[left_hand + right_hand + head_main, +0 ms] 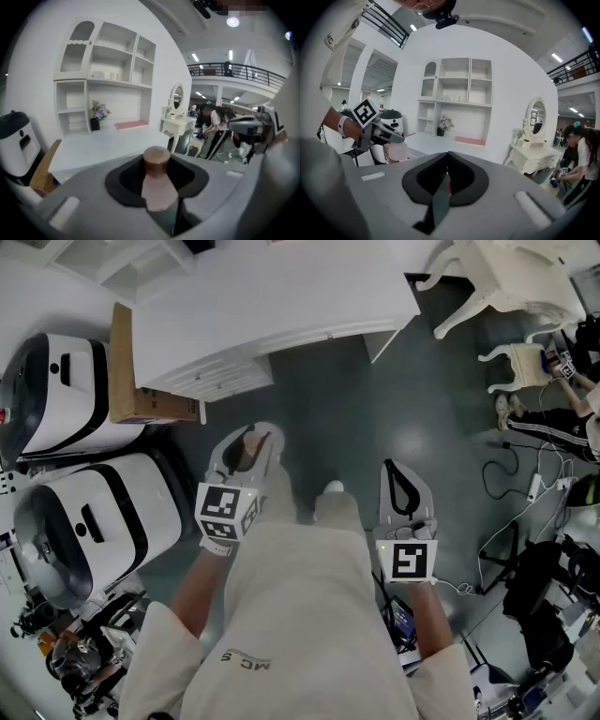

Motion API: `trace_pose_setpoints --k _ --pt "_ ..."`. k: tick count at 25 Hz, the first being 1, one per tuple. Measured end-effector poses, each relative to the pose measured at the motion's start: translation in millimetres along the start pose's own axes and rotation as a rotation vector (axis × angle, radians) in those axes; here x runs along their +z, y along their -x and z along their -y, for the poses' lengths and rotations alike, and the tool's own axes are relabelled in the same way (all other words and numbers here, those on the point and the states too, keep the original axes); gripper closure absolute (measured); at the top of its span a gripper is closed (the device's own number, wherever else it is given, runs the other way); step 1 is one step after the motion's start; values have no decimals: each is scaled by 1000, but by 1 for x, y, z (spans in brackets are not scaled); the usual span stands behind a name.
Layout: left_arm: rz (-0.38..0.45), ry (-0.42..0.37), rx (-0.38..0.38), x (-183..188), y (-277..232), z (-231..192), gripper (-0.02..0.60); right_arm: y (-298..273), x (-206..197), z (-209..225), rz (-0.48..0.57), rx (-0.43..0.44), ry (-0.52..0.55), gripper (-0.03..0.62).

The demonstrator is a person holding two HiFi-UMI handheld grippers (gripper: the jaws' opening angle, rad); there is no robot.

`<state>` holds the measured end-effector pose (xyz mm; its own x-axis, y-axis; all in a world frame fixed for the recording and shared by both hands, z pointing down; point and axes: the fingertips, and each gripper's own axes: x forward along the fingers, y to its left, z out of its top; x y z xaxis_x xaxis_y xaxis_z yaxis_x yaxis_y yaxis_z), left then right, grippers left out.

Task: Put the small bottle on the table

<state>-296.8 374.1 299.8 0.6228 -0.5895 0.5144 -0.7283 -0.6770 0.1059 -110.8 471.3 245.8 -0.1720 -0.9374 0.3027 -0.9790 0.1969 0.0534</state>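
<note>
I hold a small bottle (pixel 158 187), pink with a brown cap, upright between the jaws of my left gripper (pixel 155 165), which is shut on it. In the head view the left gripper (pixel 246 435) hangs over the dark floor just short of the white table (pixel 281 292), with the bottle (pixel 248 448) showing between its jaws. My right gripper (pixel 401 486) is level with it on the right, shut with nothing in it. In the right gripper view its jaws (pixel 446 180) meet, and the left gripper (pixel 377 132) shows with the pink bottle (pixel 396 151).
Two white and black machines (pixel 56 395) (pixel 84 521) and a cardboard box (pixel 127 367) stand to the left. A white chair (pixel 511 282), a seated person (pixel 562 399) and floor cables (pixel 525 493) are on the right. A shelf unit (pixel 105 70) rises behind the table.
</note>
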Motion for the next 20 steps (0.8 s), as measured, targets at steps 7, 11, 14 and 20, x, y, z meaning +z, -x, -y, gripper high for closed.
trace_pose_setpoints --k 7,11,14,20 --pt "-11 94 18 -30 63 35 449 13 -1 -31 -12 35 -46 594" --pt "27 84 22 -31 80 47 449 21 1 -48 29 45 -36 594" --pt "36 73 15 -28 92 57 449 33 8 -56 62 51 -62 594" --pt "46 26 -3 -13 100 75 449 60 23 -42 121 26 -69 595"
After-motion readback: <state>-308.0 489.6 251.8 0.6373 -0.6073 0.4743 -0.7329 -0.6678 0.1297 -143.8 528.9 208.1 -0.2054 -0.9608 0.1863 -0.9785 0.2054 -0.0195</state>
